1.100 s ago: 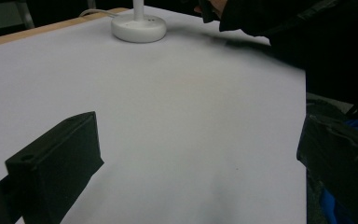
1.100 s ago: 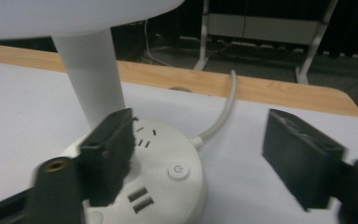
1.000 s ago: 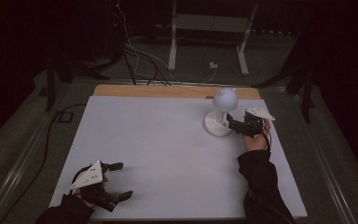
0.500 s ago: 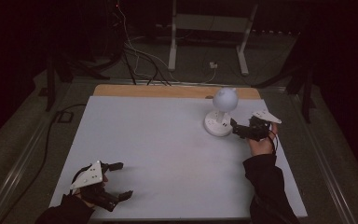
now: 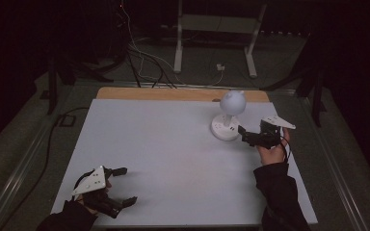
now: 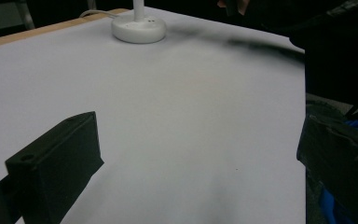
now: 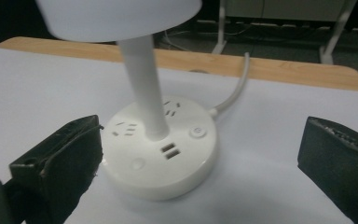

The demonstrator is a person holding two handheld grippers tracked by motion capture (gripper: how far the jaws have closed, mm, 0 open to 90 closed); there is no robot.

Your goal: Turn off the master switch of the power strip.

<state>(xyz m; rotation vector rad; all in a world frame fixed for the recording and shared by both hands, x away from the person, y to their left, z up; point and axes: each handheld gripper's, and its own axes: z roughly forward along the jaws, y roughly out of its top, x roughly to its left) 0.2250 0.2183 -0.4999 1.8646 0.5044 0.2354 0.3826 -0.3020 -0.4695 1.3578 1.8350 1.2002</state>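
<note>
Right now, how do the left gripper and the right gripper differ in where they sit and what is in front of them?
The left gripper sits at the near left corner of the table, with bare table between its jaws; the right gripper sits at the far right, right beside the lamp. The lamp's base lies just ahead of the right gripper's jaws, but far from the left gripper. Both are open and hold nothing.

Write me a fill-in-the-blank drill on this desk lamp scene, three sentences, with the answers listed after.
1. The white desk lamp has a round base with sockets, two USB ports and push buttons, and it stands on the ____ table.
2. The right tool, just beside the lamp's base, has its jaws ____, with nothing clamped between them.
3. The left tool rests at the table's ____ edge, far from the lamp.

Missing words: white; open; near
</note>
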